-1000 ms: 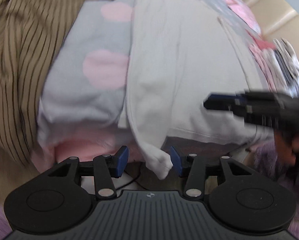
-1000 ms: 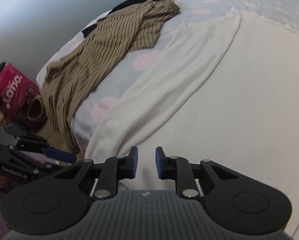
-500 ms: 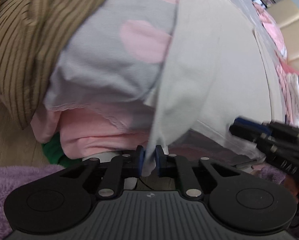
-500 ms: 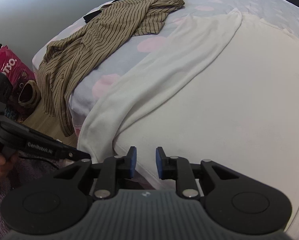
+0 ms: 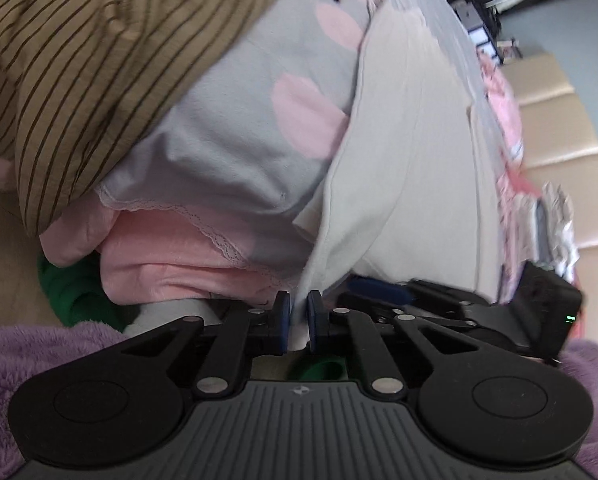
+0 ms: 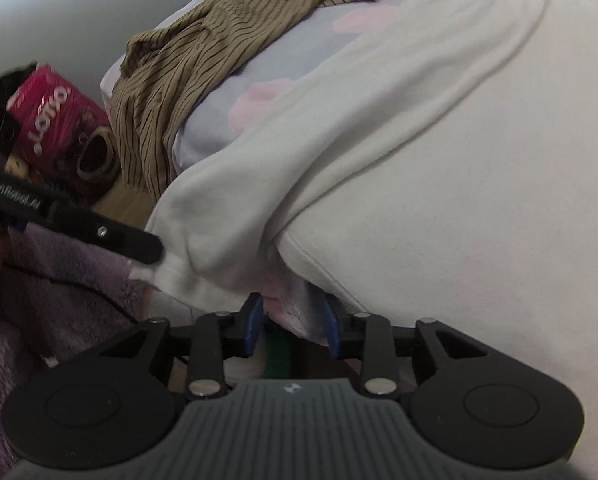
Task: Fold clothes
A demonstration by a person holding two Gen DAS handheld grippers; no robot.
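A: Where is the white top (image 6: pixel 399 152)?
B: Spread flat on the bed (image 5: pixel 235 148), one sleeve cuff hanging over the edge.

A: Tongs?
B: Left tongs (image 5: pixel 297 316) pinch that cuff; right tongs (image 6: pixel 293 322) spread beneath the hem. No fold visible; the striped garment (image 6: pixel 203 52) lies crumpled.

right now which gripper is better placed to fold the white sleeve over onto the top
Left. The left gripper is shut on the cuff of the white top's sleeve, so it can carry it over. The right gripper is open at the hem below the bed edge, gripping nothing.
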